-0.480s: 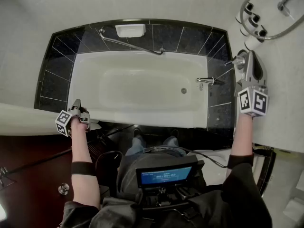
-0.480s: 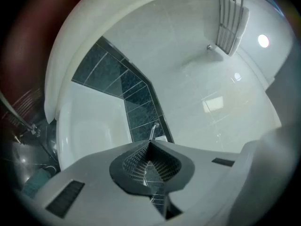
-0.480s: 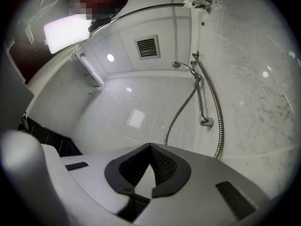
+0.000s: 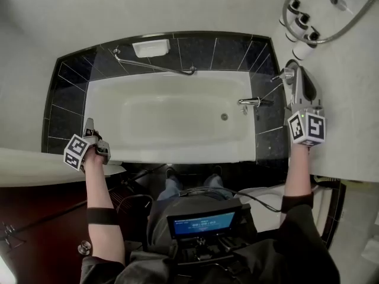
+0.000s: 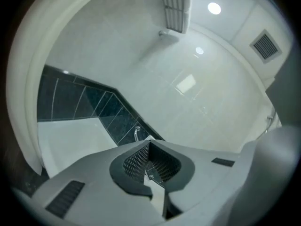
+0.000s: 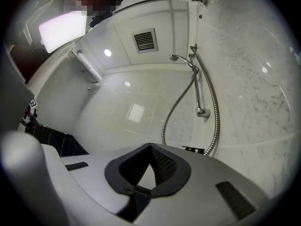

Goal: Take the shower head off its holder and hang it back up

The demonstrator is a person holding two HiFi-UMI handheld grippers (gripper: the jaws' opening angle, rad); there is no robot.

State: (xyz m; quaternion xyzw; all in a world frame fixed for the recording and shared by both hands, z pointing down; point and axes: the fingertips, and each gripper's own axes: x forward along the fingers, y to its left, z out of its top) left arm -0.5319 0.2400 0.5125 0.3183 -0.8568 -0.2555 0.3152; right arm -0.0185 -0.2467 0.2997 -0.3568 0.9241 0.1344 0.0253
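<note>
Shower head [image 6: 178,57] hangs in its holder [image 6: 193,61] high on the wall, well apart from our left gripper [image 4: 89,128] and right gripper [image 4: 295,76], both closed on nothing, so we judge that lifting and rehanging are both left to do.
</note>
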